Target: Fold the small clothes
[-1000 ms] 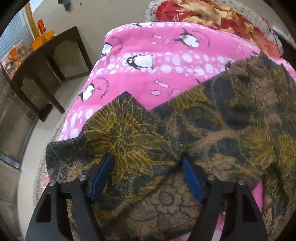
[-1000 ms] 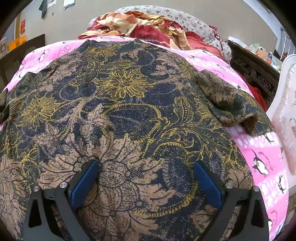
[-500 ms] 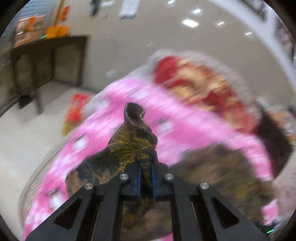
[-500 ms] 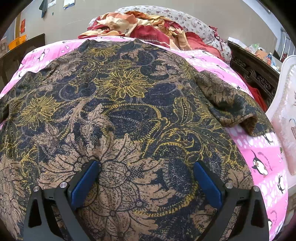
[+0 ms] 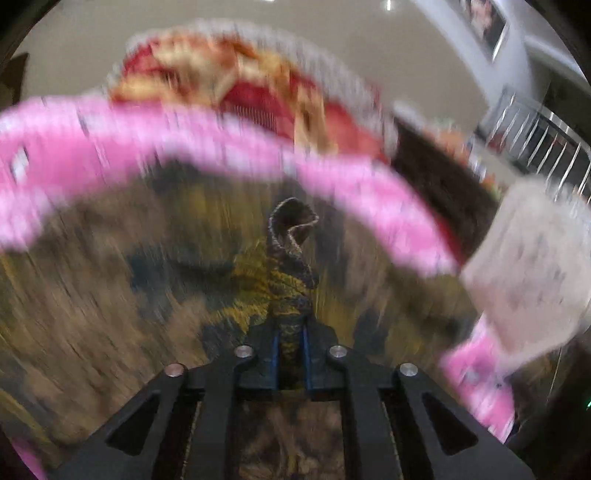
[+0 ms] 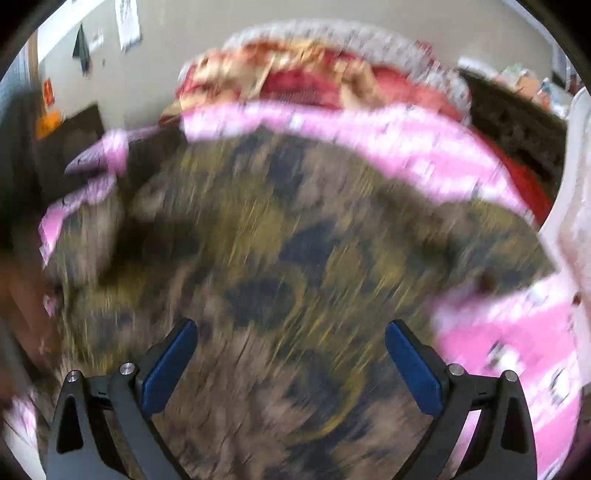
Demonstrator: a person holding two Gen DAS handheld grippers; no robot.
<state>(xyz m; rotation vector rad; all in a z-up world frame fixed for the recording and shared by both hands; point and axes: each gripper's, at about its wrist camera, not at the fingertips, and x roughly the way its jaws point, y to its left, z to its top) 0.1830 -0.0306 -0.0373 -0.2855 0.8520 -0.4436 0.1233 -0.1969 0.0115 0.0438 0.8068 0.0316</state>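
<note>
Both views swung and blurred, left tool (image 5: 290, 354) still pinching batik garment (image 5: 291, 269), right tool (image 6: 291, 365) wide open above it

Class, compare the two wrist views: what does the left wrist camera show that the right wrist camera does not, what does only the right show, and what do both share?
Only the left wrist view shows the left gripper shut on a bunched corner of the batik garment, plus a metal railing.

Only the right wrist view shows the right gripper, jaws wide open above the spread cloth, and papers on the wall.

Both show the garment on the pink penguin blanket and the red and orange fabric heap, all motion-blurred.
</note>
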